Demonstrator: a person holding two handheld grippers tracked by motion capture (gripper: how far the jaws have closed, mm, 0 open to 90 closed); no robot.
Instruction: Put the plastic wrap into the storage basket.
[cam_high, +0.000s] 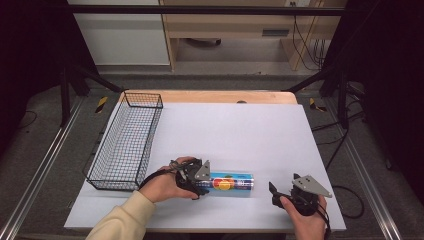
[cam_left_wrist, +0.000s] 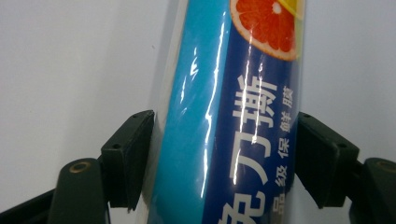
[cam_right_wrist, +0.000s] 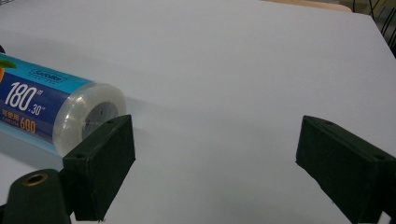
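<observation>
A person is leaning in from the near edge of a white-topped table (cam_high: 240, 125), a cream sleeve (cam_high: 122, 220) covering the left forearm as it is angling up toward the middle of the surface. The left hand (cam_high: 165, 184) is wrapping around the left gripper (cam_high: 200, 181) and pointing it sideways along the tabletop, where its two black pads (cam_left_wrist: 128, 156) are pinching the near end of a roll of cling film (cam_high: 231, 183) from either side; the pads are pressing on the roll's glossy wrapper. The roll is lying flat on its side, close to the front edge of the table and between the two hands, well right of a black wire basket (cam_high: 127, 142) sitting at the table's left edge. The right hand (cam_high: 307, 217) is resting low at the front right corner, holding the right gripper (cam_high: 272, 192) level and aimed toward the roll's far end; its jaws are standing spread wide with nothing between them, one pad just beside the clear end cap without touching it. The roll's label is showing light blue and dark blue bands with a cut grapefruit picture; white Chinese characters are running along the dark band, and near the end cap the print is reading "180" and "30" in white and "600" in orange, under a small brand mark too blurred to read.
</observation>
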